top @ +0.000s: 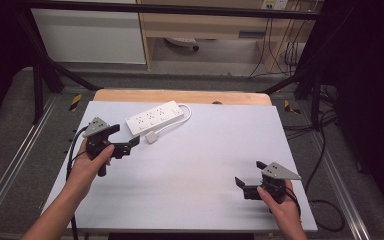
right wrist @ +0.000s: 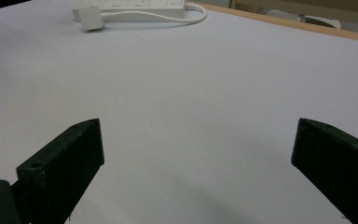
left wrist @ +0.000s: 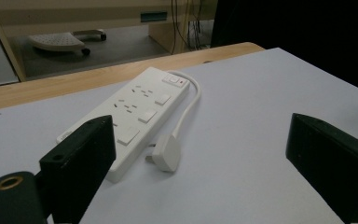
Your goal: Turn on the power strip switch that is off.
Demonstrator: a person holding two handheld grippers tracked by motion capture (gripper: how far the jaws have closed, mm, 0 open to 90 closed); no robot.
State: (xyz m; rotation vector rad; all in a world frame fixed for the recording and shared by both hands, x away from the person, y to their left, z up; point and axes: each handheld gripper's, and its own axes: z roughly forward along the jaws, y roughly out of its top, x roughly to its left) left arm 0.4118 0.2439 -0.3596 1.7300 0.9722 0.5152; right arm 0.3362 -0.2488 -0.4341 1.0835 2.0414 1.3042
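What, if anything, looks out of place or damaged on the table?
Nothing stands out. The power strip lies flat and intact, its plug loose on the table beside it. Both the left gripper and right gripper are open, holding nothing.

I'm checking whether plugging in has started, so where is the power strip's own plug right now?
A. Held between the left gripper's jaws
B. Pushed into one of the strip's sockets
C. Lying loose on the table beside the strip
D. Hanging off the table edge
C: the plug lies flat on the table next to the power strip, and the left gripper stands open with nothing between its jaws.
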